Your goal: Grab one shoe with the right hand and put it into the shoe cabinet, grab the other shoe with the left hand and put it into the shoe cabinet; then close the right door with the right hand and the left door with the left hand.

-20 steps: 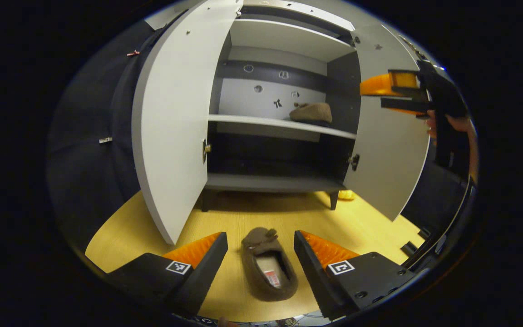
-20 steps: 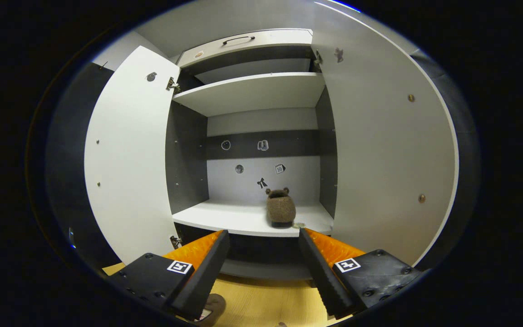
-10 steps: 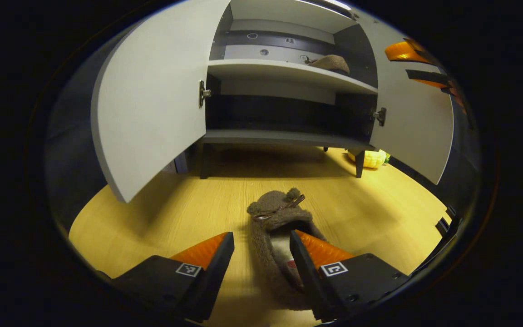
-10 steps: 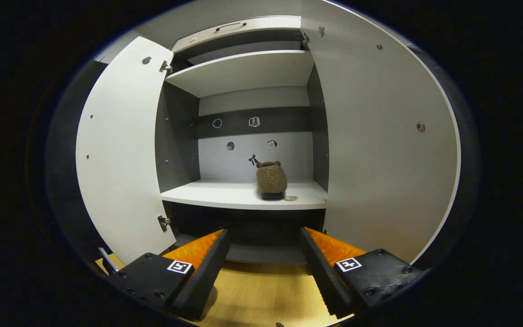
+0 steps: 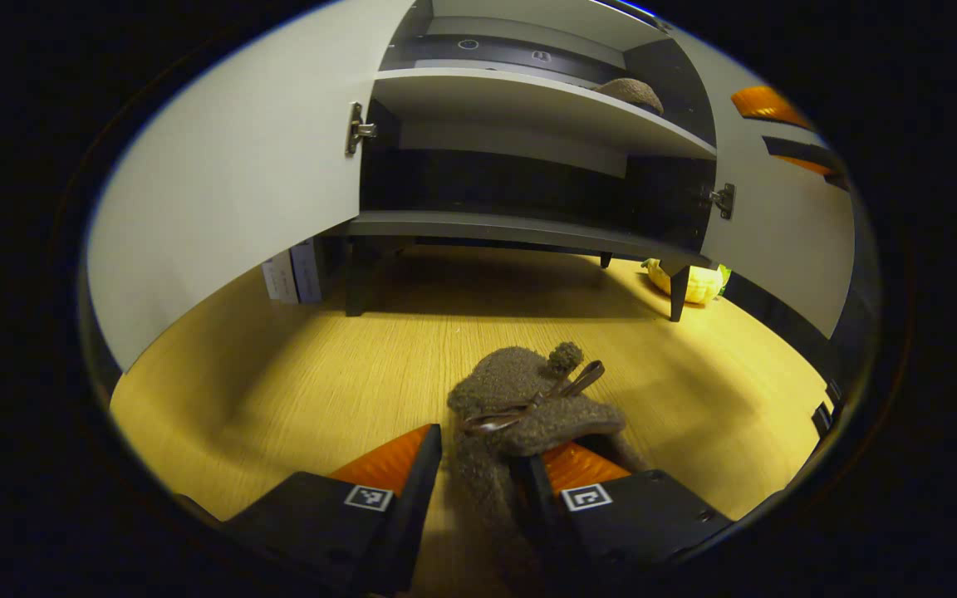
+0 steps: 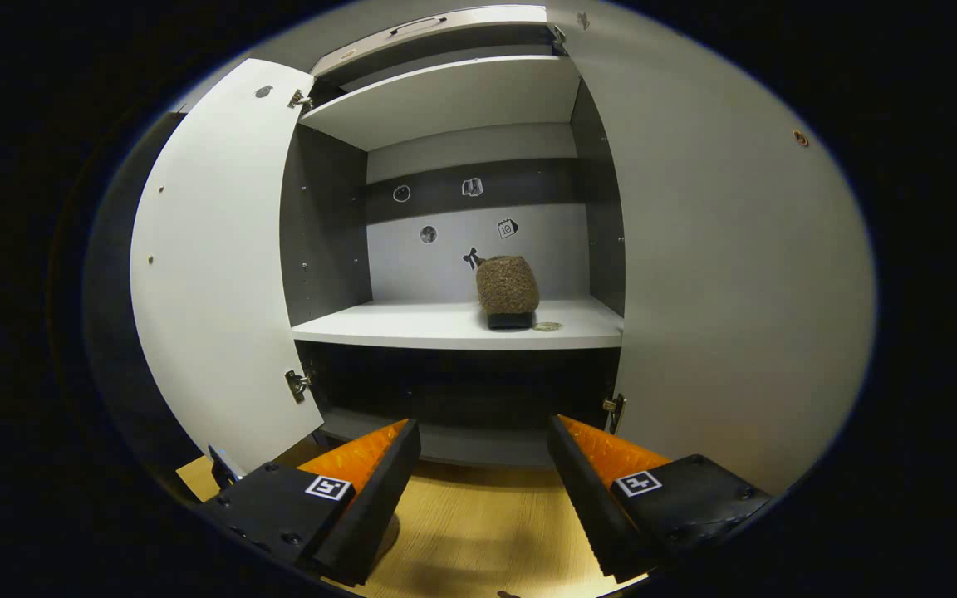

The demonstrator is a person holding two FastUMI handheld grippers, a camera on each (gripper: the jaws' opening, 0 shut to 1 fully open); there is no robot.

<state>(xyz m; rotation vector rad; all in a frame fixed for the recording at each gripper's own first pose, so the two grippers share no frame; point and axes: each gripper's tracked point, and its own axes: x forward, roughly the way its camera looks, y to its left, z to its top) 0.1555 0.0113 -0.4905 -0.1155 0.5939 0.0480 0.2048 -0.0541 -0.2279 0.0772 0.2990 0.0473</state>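
Note:
A brown fuzzy slipper (image 5: 520, 394) lies on the wooden floor (image 5: 279, 390) in front of the open shoe cabinet (image 5: 528, 228). My left gripper (image 5: 483, 448) is low over it, its jaws narrowed around the slipper's left side wall, one finger inside the slipper. A sliver of floor still shows beside the outer finger. The other slipper (image 6: 507, 285) stands on the cabinet's middle shelf (image 6: 445, 336), toward its right; it also shows in the left gripper view (image 5: 628, 90). My right gripper (image 6: 484, 428) hangs open before the cabinet, holding nothing, near the right door (image 5: 777, 224).
Both doors stand wide open: the left door (image 6: 213, 274) and the right door (image 6: 736, 291). A yellow object (image 5: 686, 286) lies under the cabinet by its right leg. Pale boxes (image 5: 292, 274) sit behind the left door. A small round thing (image 6: 547, 326) lies beside the shelved slipper.
My left gripper dropped down to the slipper on the floor and its jaws narrowed around the side wall. The right gripper drew back and lowered slightly, still open.

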